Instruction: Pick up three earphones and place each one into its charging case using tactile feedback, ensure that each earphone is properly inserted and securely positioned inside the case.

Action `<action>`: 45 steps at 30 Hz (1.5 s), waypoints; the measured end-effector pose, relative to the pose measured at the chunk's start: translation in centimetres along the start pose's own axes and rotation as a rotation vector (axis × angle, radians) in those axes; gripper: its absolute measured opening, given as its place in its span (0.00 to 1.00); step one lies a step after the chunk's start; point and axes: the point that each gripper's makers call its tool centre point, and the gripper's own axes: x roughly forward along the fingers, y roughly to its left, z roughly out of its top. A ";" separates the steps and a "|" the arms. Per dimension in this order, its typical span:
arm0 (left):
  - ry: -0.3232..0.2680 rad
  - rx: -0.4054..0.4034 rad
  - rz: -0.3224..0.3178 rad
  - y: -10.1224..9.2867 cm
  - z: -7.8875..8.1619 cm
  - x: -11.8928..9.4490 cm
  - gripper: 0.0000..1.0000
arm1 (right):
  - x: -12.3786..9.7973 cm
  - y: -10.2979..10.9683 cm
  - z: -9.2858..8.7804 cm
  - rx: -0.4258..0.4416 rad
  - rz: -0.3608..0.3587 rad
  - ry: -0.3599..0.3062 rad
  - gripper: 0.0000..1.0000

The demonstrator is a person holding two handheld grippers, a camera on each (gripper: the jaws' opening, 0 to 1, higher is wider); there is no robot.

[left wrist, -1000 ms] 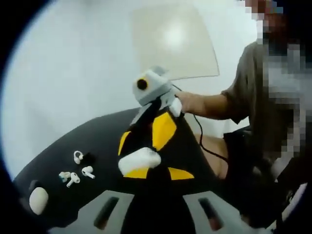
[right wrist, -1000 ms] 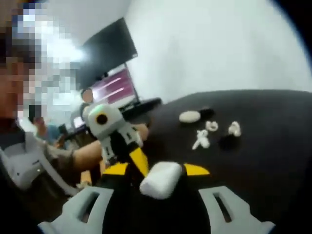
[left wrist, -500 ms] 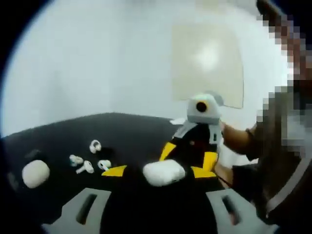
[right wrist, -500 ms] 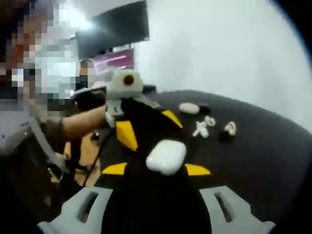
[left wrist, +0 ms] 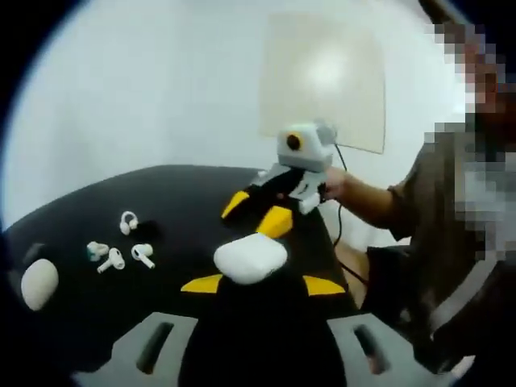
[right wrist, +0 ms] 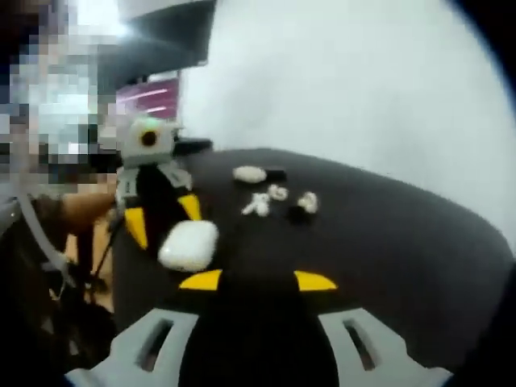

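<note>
Between the left gripper's (left wrist: 262, 285) jaws, raised off the table (left wrist: 185, 189): case (left wrist: 250, 260), white, rounded, apparently clamped by its sides, lid apparently shut. Right gripper (right wrist: 258, 280): jaws spread, nothing in them, facing the case. Hazards: the smooth case could slip or twist in the clamp if the right gripper pushes on it, and could drop off the table's near edge. The earphones (left wrist: 113, 260) lie close together, so grabbing one may knock its neighbours, and an earphone may meet the wrong case. Count: cases, white, two, the second case (left wrist: 39, 284) lying beside the earphones; earphones, three or four white pieces, too blurred to fix; small dark lumps (right wrist: 298, 214) among them, two, unidentified; grippers, two.
</note>
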 end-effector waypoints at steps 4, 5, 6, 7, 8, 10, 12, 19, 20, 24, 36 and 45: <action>-0.008 0.040 0.039 0.8 0.1 -0.1 0.26 | -0.6 3.3 1.3 0.094 0.175 -0.072 0.39; -0.009 0.037 0.035 0.8 0.1 -0.1 0.27 | -0.6 4.5 1.4 0.081 0.219 -0.074 0.43; -0.008 0.034 0.033 0.8 0.1 0.0 0.28 | -0.4 5.7 1.3 0.030 0.250 -0.065 0.44; -0.007 0.033 0.031 0.8 0.1 0.0 0.28 | -0.2 6.4 1.3 -0.012 0.258 -0.058 0.44; -0.007 0.032 0.026 0.7 0.1 0.0 0.29 | 0.1 7.1 1.2 -0.051 0.263 -0.052 0.44; -0.009 0.023 0.021 0.6 0.1 0.1 0.31 | 0.7 7.8 1.0 -0.094 0.272 -0.041 0.44; -0.009 0.021 0.019 0.6 0.1 0.0 0.30 | 1.3 7.7 1.1 -0.082 0.259 -0.043 0.42; -0.006 0.027 0.012 0.5 0.1 -0.1 0.28 | 1.1 5.3 0.8 -0.057 0.212 -0.027 0.42; -0.005 0.030 0.011 0.5 0.1 -0.1 0.28 | 1.0 4.9 0.7 -0.054 0.205 -0.027 0.42; -0.005 0.028 0.014 0.5 0.1 -0.1 0.26 | 0.7 3.4 0.7 0.003 0.188 -0.043 0.34; -0.021 0.064 0.066 1.6 0.3 0.1 0.33 | 2.8 4.2 1.8 0.373 0.421 0.014 0.34; -0.019 0.090 0.065 1.5 0.3 0.1 0.33 | 3.0 6.0 1.8 0.189 0.453 -0.008 0.34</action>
